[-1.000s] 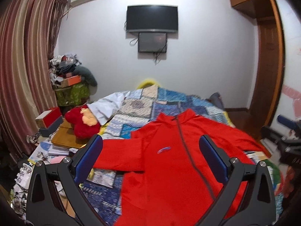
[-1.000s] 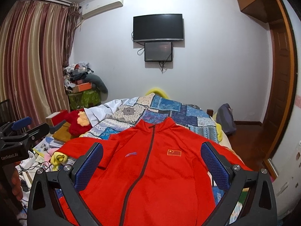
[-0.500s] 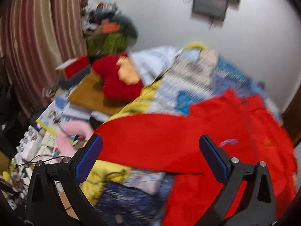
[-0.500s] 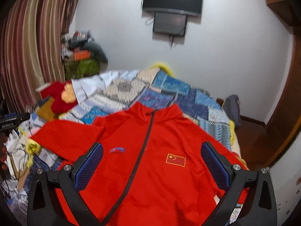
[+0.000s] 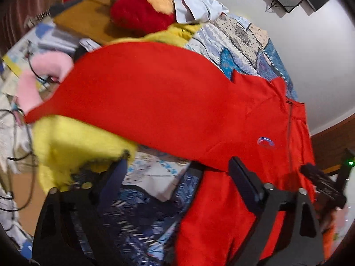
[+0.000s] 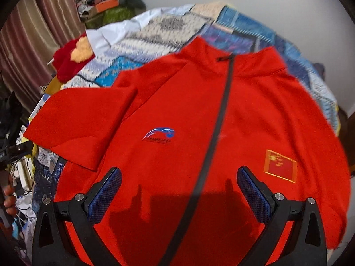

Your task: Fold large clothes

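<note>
A red zip jacket [image 6: 199, 122] lies front up and spread flat on the patchwork bed cover [image 6: 155, 33]. It has a dark zipper, a blue logo and a flag patch. Its left sleeve [image 5: 137, 93] stretches out over the bed's left edge. My left gripper [image 5: 177, 173] is open and empty, hovering near the sleeve's underarm. My right gripper [image 6: 178, 186] is open and empty, just above the jacket's chest, casting a shadow on it.
A red plush toy [image 5: 142, 6] and a white garment [image 5: 195, 6] lie at the bed's far left. A yellow blanket [image 5: 73, 146] and a pink item [image 5: 37, 77] sit by the left edge over floor clutter and cables. A clothes pile [image 6: 106, 2] stands by the curtains.
Both grippers have dropped and tilted down toward the jacket. The left one swung left to the sleeve; the right one moved close over the chest. Both stay open.
</note>
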`<state>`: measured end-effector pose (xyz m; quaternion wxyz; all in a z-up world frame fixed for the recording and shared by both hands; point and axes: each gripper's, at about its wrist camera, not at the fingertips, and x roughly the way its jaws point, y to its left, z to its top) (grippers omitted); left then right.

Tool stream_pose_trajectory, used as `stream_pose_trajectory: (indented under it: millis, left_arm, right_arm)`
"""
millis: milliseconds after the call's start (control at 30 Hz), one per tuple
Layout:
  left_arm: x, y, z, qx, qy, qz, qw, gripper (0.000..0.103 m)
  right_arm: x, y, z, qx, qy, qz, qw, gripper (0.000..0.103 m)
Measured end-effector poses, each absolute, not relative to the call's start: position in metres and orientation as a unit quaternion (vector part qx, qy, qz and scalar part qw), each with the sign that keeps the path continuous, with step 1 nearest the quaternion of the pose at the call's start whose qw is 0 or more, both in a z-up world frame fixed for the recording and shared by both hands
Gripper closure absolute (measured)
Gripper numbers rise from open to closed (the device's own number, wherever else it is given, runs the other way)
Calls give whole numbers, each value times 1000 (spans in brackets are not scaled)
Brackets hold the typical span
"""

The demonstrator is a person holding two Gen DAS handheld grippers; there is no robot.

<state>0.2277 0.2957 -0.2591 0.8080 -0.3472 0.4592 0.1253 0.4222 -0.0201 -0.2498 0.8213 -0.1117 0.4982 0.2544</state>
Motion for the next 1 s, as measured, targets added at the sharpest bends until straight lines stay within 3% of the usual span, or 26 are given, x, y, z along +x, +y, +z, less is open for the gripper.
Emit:
stream_pose_trajectory:
  millis: [133,400,467,533,600,800,1000]
  left_arm:
    - [244,299,-268,-379,459,95,798,31]
    - [260,322,-262,-402,434,139,794,34]
    - [260,320,-252,-381,424,164,805,49]
    - [267,317,-241,-340,426,191,816,84]
    - [272,317,-231,-316,422,204,825,91]
    - [308,286,-166,-199,378,212,879,97]
    - [355,200,-105,-88,335,130,929,97]
  right_arm:
    - [430,-6,-265,-114,517,268,805,0]
    - [427,11,-269,-131,517,292,794,0]
    - [427,10,-269,-126,520,296,791,0]
    - [427,7,-269,-119,527,297,787,0]
    - [428,3,-267,-112,533,297,784,0]
    - [426,-22,-248,-96,526,289,794,0]
    - [427,-66,-222,-74,507,262,817,0]
